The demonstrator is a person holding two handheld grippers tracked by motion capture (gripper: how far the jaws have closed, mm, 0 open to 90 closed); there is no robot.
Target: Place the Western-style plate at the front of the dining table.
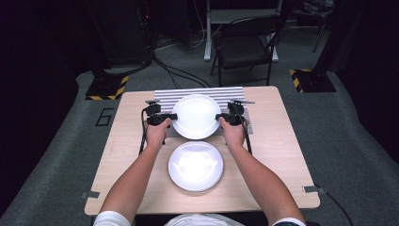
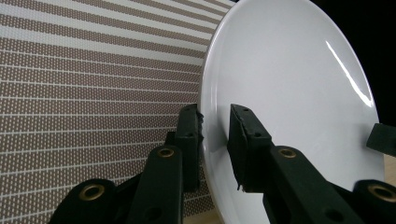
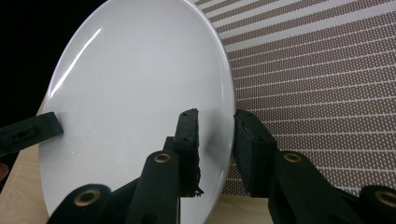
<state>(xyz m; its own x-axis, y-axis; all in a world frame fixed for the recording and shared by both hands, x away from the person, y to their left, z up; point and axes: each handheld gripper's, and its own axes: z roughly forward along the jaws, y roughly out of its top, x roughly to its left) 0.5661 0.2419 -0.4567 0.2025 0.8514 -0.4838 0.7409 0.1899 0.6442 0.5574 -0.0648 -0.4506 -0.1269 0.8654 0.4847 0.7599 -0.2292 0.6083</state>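
A white plate (image 1: 196,115) hangs just above a striped placemat (image 1: 164,96), held by both rims. My left gripper (image 1: 173,116) is shut on the plate's left rim, and my right gripper (image 1: 219,117) is shut on its right rim. In the left gripper view the jaws of the left gripper (image 2: 215,116) pinch the plate (image 2: 289,93) edge over the placemat (image 2: 93,93). The right gripper view has the right gripper (image 3: 217,119) clamping the plate (image 3: 140,93) rim, with the placemat (image 3: 317,84) behind.
A stack of white plates (image 1: 195,165) sits on the wooden table (image 1: 282,155) close to the person, between the forearms. A folding chair (image 1: 244,47) and two striped floor bases (image 1: 108,87) stand beyond the table's far edge.
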